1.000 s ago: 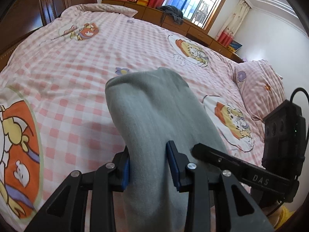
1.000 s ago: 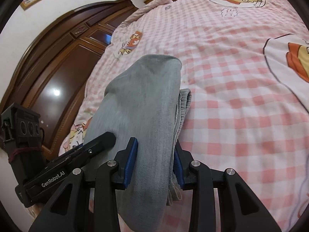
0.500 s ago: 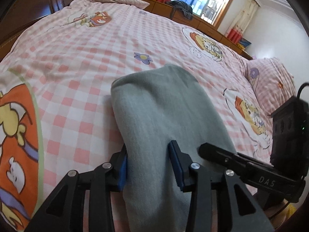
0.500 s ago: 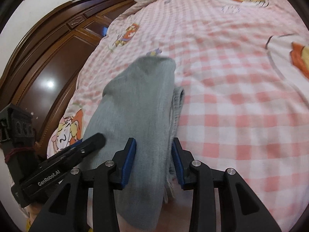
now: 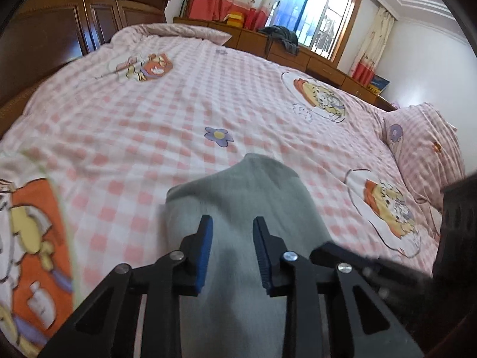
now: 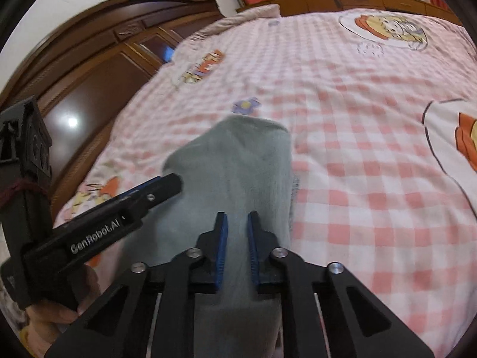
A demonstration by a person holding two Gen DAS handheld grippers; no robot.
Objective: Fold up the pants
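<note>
step: gripping near end of folded pants [image 5: 238, 197] on bed [image 5: 179, 95] | left hand-held gripper [image 5: 232, 250]: narrow, closing over cloth | right hand-held gripper [image 6: 237, 250]: pinched on pants | next: likely lift both together, carry fold forward

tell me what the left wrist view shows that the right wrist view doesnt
Only the left wrist view: the window and a pink checked pillow.

Only the right wrist view: the left gripper from the side, with the hand holding it, and the right gripper, shut.

Both: the folded grey pants on the pink checked bedspread, and the purple flower print.
</note>
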